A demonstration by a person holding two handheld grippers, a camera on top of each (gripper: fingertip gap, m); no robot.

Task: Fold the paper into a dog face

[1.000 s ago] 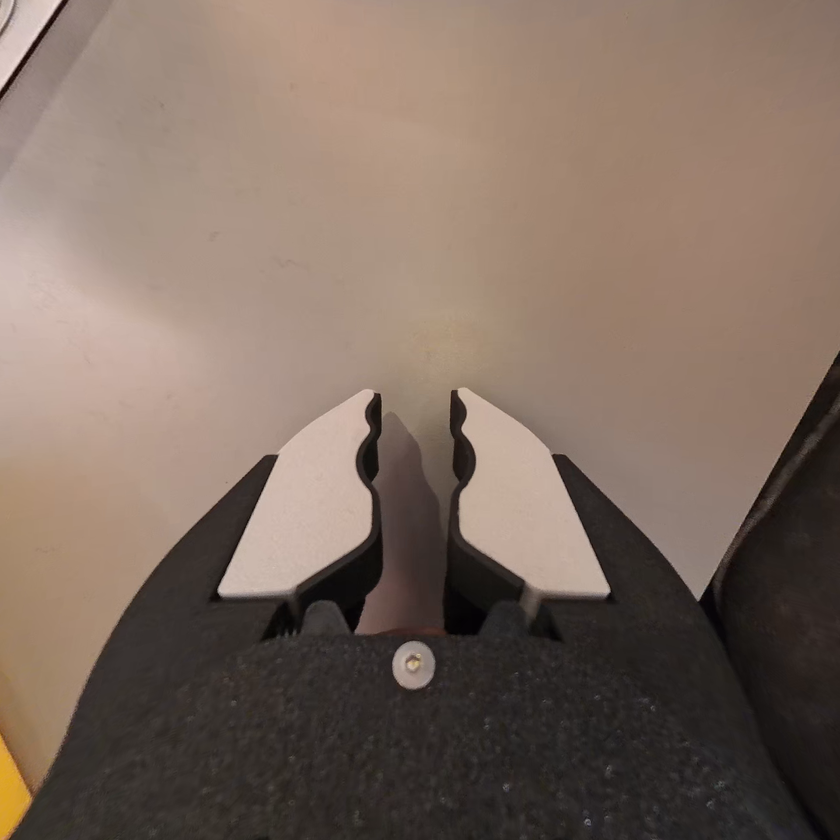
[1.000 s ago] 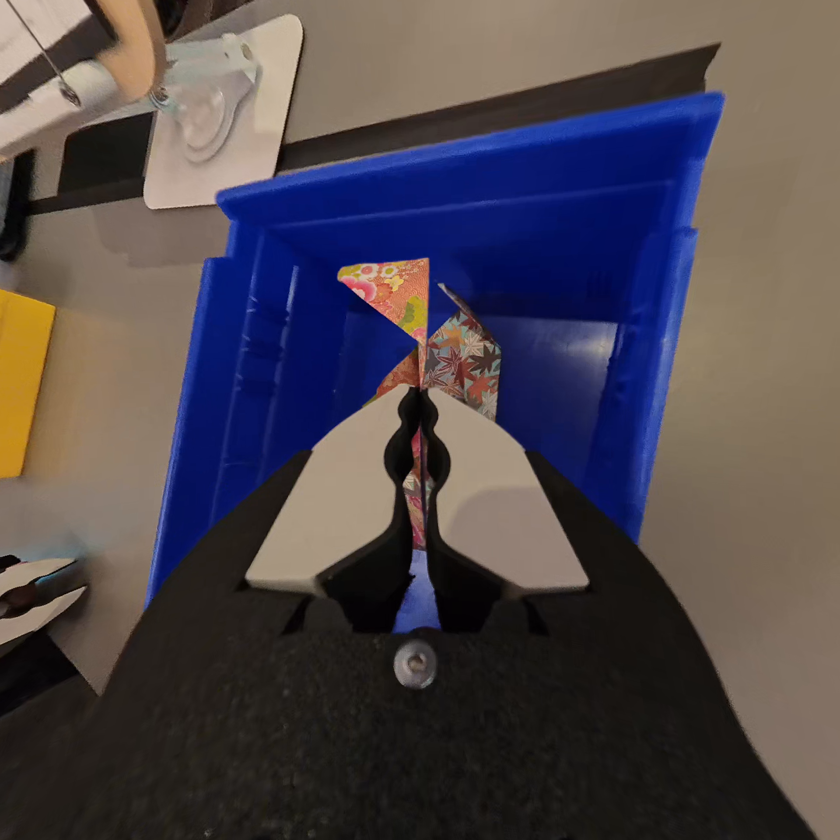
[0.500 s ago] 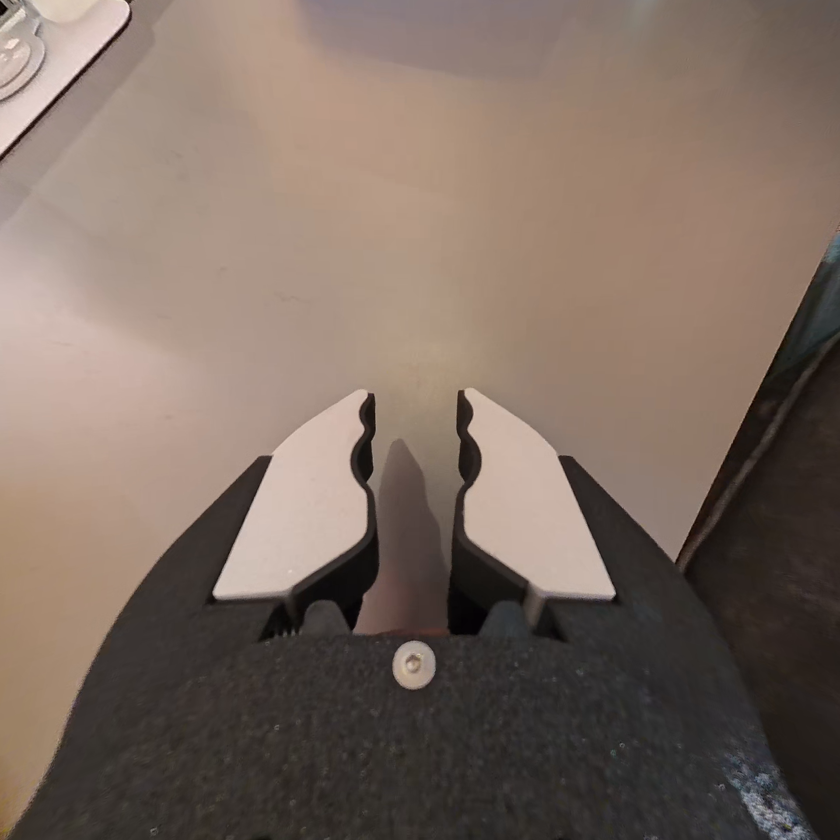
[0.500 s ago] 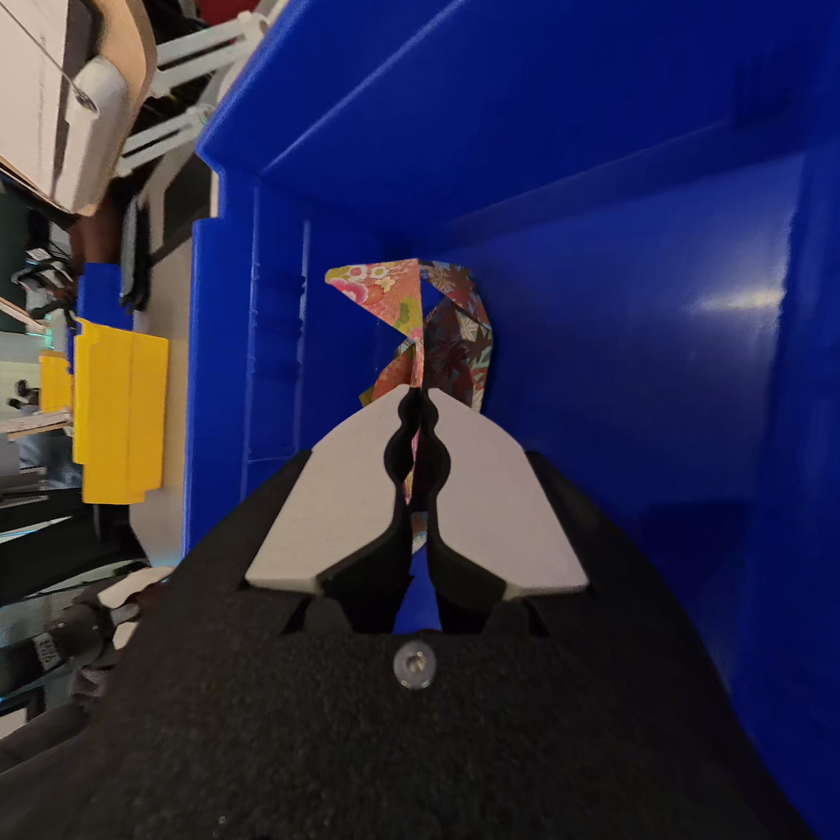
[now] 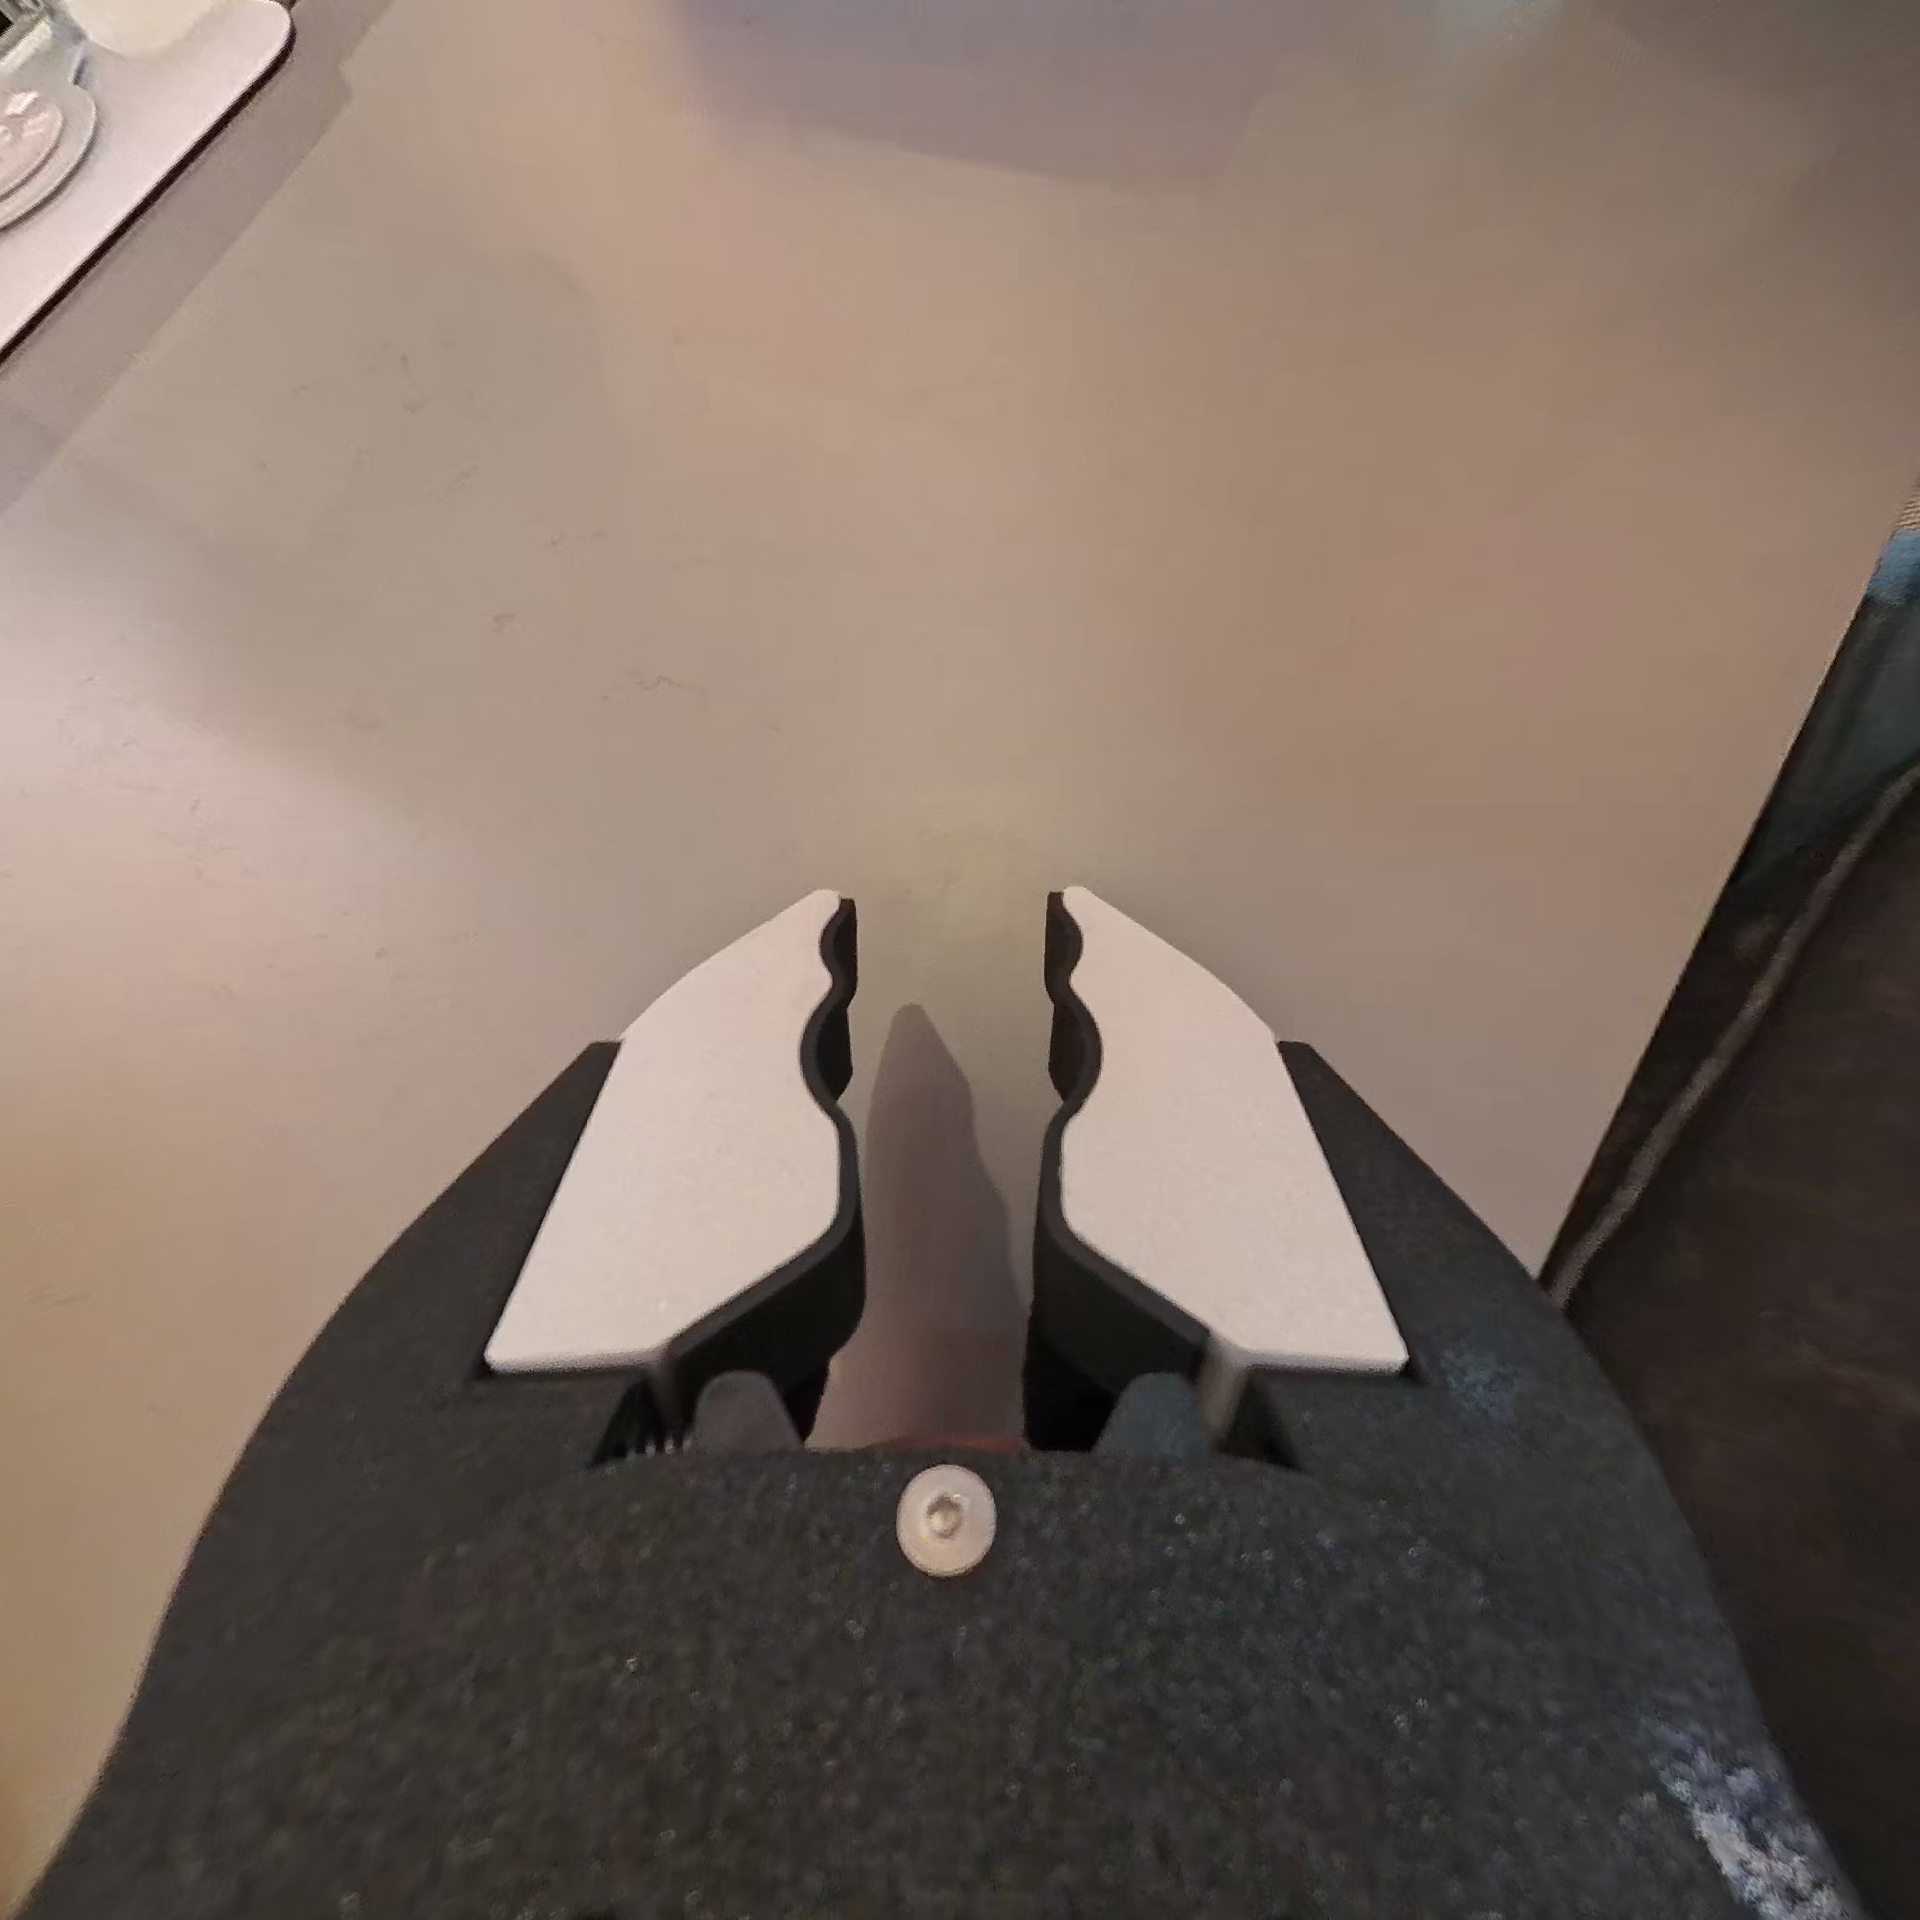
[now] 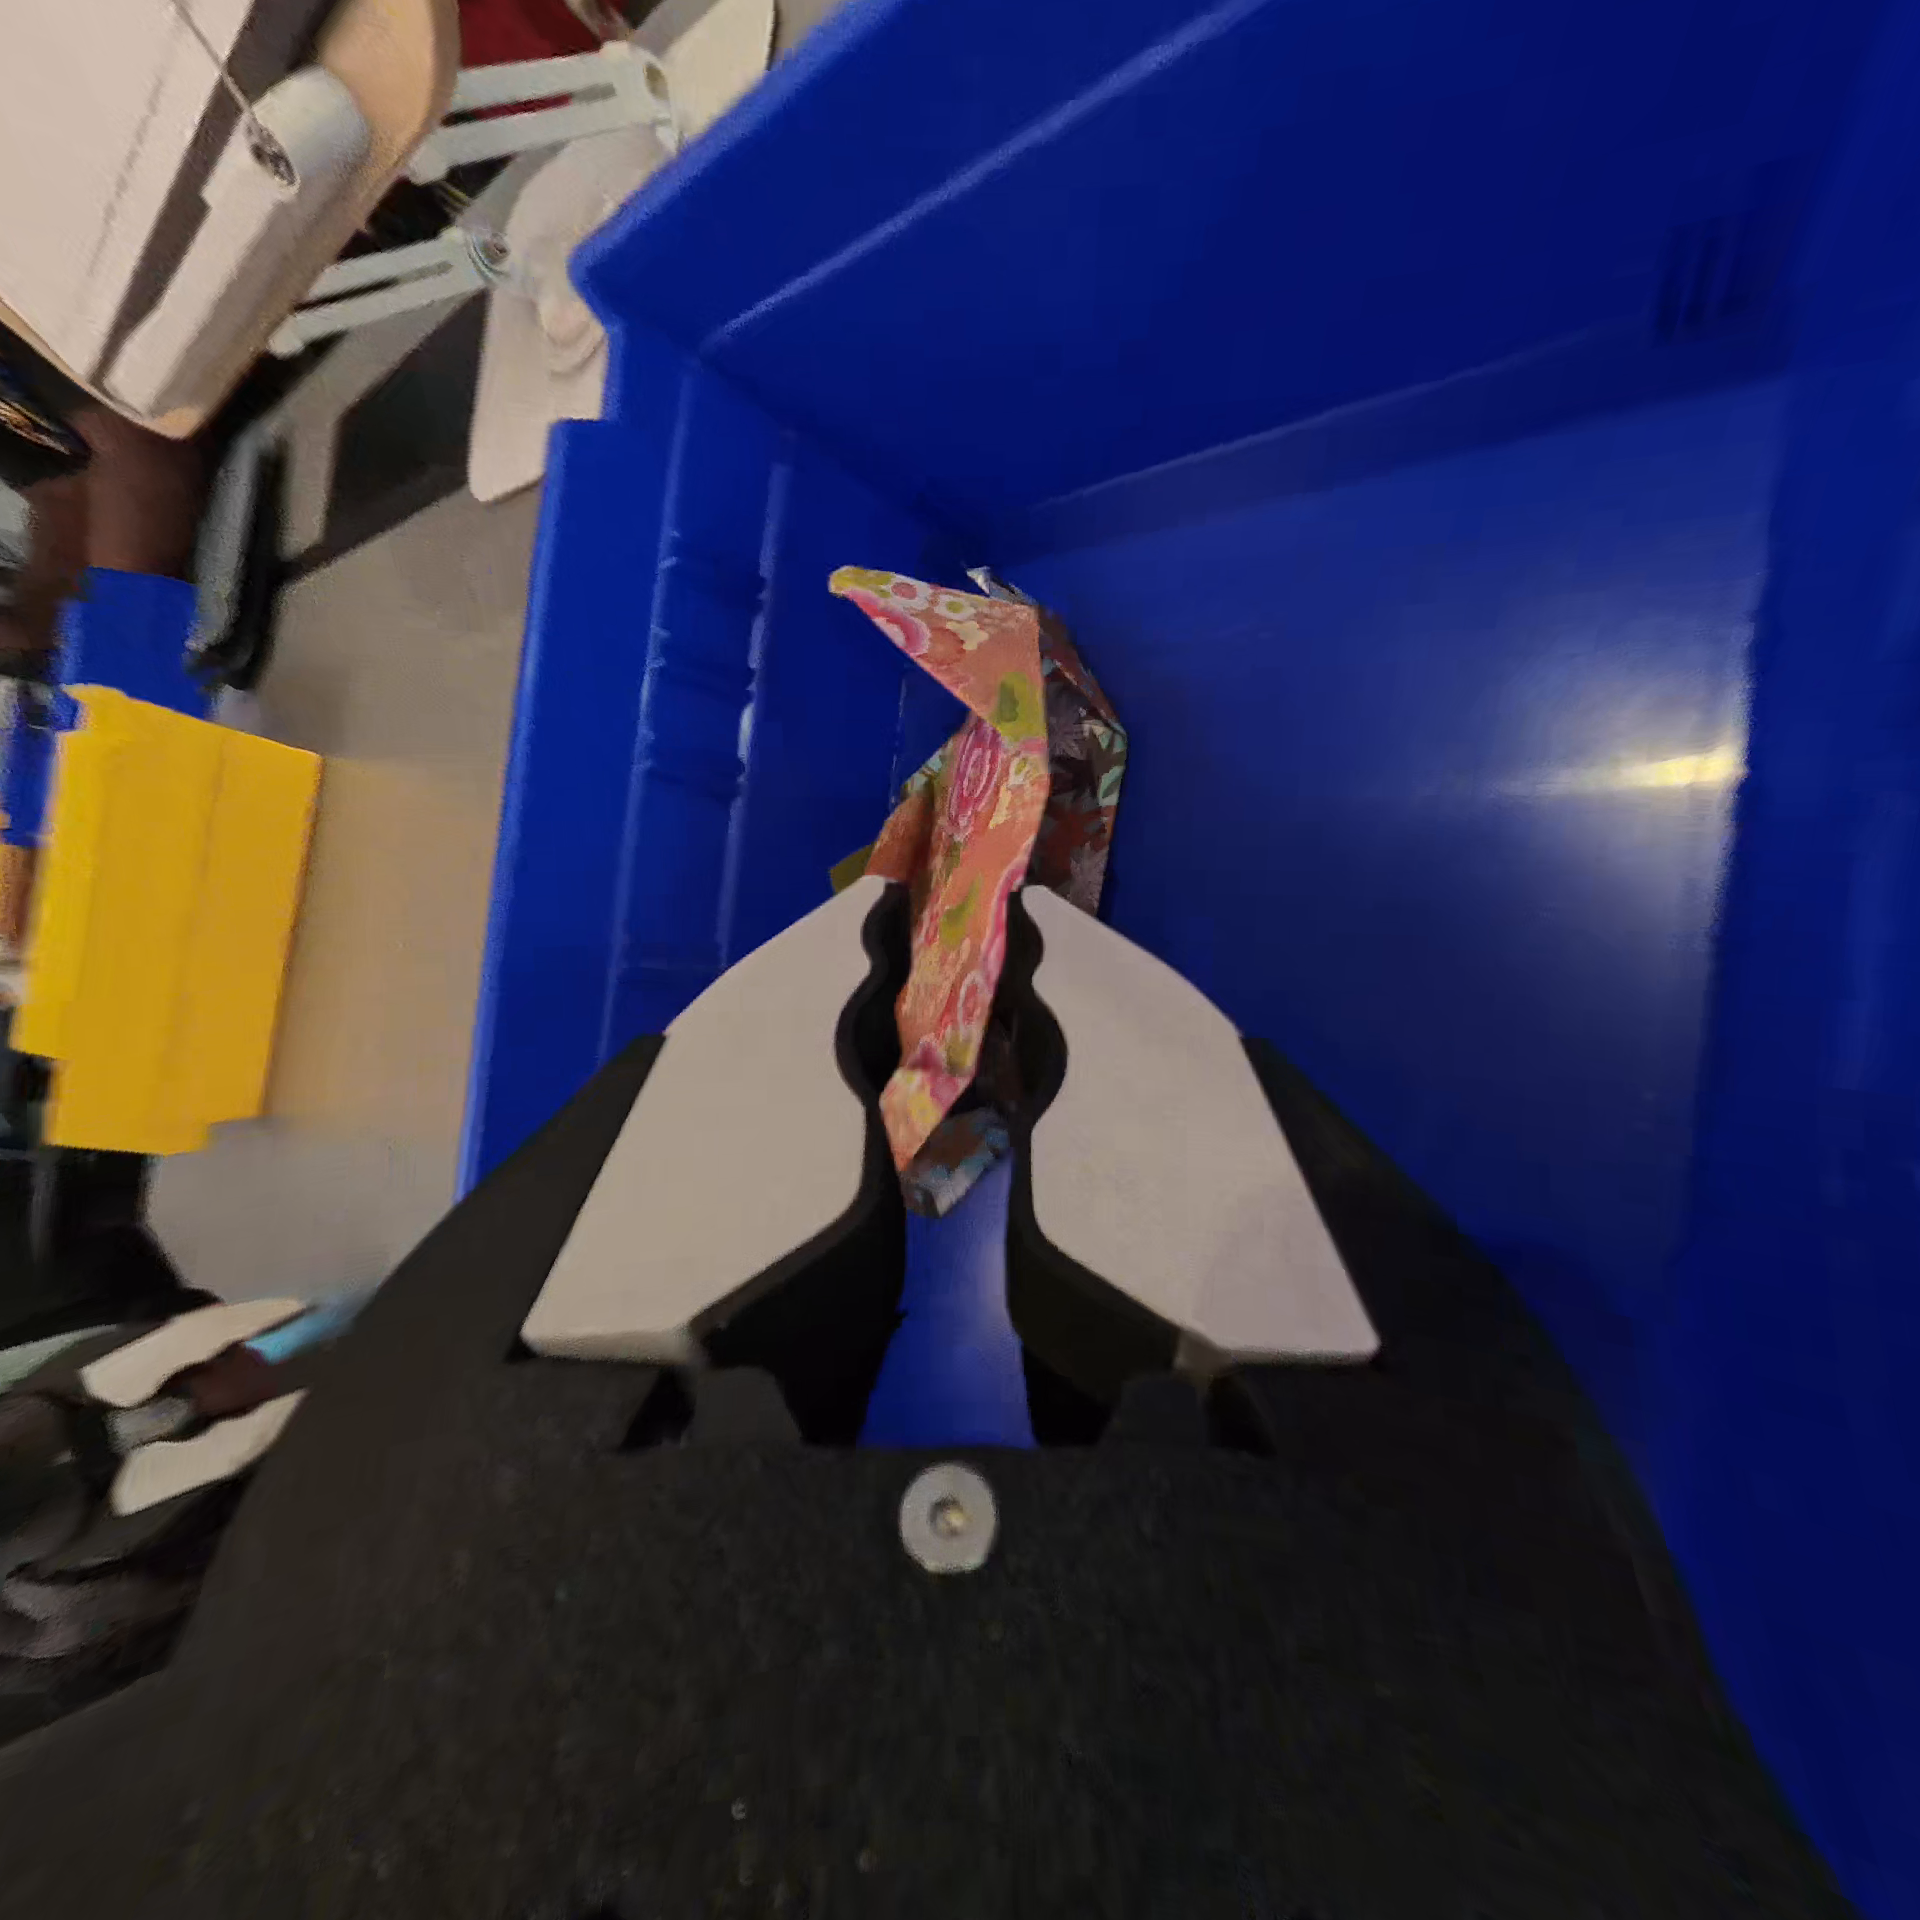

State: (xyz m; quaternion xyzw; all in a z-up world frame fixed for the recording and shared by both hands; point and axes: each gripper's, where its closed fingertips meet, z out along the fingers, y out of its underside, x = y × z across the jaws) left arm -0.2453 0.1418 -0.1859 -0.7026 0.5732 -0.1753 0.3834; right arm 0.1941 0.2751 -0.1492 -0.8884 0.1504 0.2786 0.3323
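Paper point(image 6: 966, 914), already folded and floral-patterned, is seen inside the blue bin point(image 6: 1403, 644), against the bin's left inner wall near its far corner. Two patterns show, an orange-pink floral one in front and a darker leaf print behind; whether that is one sheet or two cannot be told. The right gripper point(image 6: 954, 899) is deep in the bin with its jaws parted around the paper. Half a second ago the jaws were pinched tight on it; now a gap shows on both sides and the paper sags and twists between the fingers, so it has just been let go. It looks to be dropping or leaning toward the bin floor, though contact there is hidden.

The left gripper point(image 5: 951, 914) is held over the bare beige table point(image 5: 935, 520), far from the bin, jaws apart and holding nothing, much as it was a second ago. A white mat point(image 5: 125, 156) sits at the far left table corner. A yellow bin point(image 6: 156, 914) lies left of the blue bin.

Judgement: folding is finished and the drop-off is the closing step; only withdrawal of the right gripper seems left. Risk: paper snagging on a finger on the way out.
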